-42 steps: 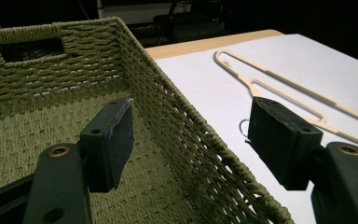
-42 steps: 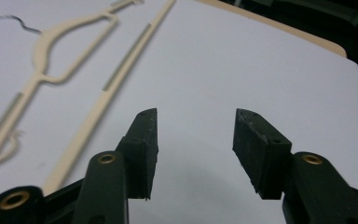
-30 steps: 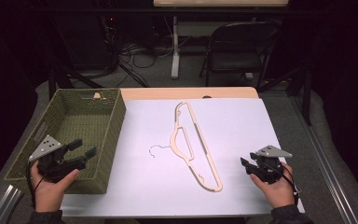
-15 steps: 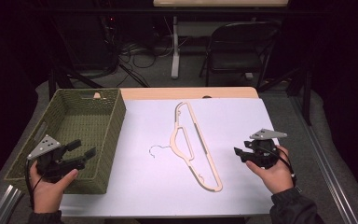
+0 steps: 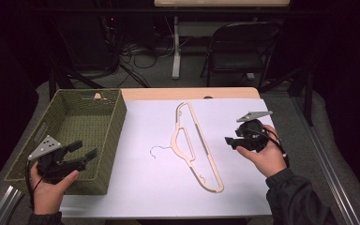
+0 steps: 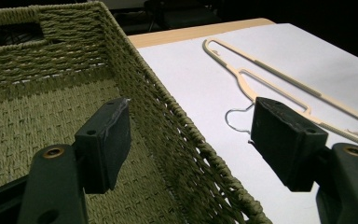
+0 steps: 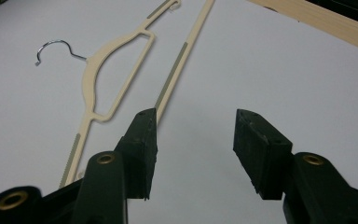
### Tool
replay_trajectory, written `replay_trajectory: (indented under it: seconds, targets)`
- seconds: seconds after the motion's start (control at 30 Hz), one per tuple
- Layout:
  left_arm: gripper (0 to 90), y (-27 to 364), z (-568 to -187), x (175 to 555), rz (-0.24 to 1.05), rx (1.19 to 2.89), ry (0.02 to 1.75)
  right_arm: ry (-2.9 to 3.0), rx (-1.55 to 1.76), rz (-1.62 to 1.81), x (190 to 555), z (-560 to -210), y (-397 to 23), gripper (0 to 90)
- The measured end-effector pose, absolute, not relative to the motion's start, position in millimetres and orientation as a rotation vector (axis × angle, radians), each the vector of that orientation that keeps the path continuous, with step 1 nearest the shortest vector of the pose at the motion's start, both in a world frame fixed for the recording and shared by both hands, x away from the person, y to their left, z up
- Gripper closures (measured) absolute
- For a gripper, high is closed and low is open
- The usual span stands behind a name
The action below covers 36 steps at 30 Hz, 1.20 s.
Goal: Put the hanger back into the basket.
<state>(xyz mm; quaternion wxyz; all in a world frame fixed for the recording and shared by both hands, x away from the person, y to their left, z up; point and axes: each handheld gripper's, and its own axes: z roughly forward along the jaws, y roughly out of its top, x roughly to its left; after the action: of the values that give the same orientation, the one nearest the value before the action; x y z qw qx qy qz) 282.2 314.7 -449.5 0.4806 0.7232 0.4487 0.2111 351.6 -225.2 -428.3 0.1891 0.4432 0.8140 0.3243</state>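
Cream plastic hanger (image 5: 194, 145) lies flat on the white sheet (image 5: 145, 187) covering the table, roughly mid-table. Long axis runs from the far centre toward the near right in the high view; wire hook (image 5: 159, 150) sticks out sideways toward the green woven basket (image 5: 115, 126), which sits at the table's left end.

Left gripper (image 5: 82, 153): held in the person's left hand (image 5: 49, 190) above the basket's near right corner, jaws spread wide, nothing between them. Left gripper view: basket rim (image 6: 186, 135) passes between the two jaws; one jaw over the basket's inside, the other over the sheet, the hook (image 6: 237, 119) just beyond it.

Right gripper (image 5: 228, 140): in the right hand (image 5: 262, 157), just right of the hanger's straight bar, pointing at it. Jaws apart, empty. Right gripper view adds detail lost from above: grey grip strips (image 7: 171, 72) along the bar, notch (image 7: 175, 5) at the far shoulder, and the left jaw tip overlapping the bar. Contact cannot be told.

Wooden table edge (image 5: 187, 93) shows beyond the sheet.
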Motion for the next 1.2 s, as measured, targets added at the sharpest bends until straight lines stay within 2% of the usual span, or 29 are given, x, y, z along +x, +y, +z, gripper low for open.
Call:
replay_trajectory:
  seconds: [0.57,0.87,0.9,0.93,0.97,1.2]
  targets:
    - [28.8,309,-453,285,0.511,1.795,1.088,2.391,1.251,0.809,382,-421,-194,47.2]
    - [28.8,304,-454,286,0.506,1.82,1.077,2.437,1.286,0.772,401,-435,-180,49.3]
    - [28.8,304,-455,286,0.506,1.82,1.076,2.485,1.297,0.676,402,-432,-179,49.6]
    - [28.9,304,-455,286,0.508,1.82,1.076,2.433,1.298,0.777,405,-439,-176,50.0]
    - [28.8,304,-454,286,0.512,1.819,1.076,2.488,1.311,0.658,406,-434,-176,50.1]
    - [28.5,306,-454,285,0.53,1.801,1.099,2.496,1.33,0.65,418,-437,-162,51.6]
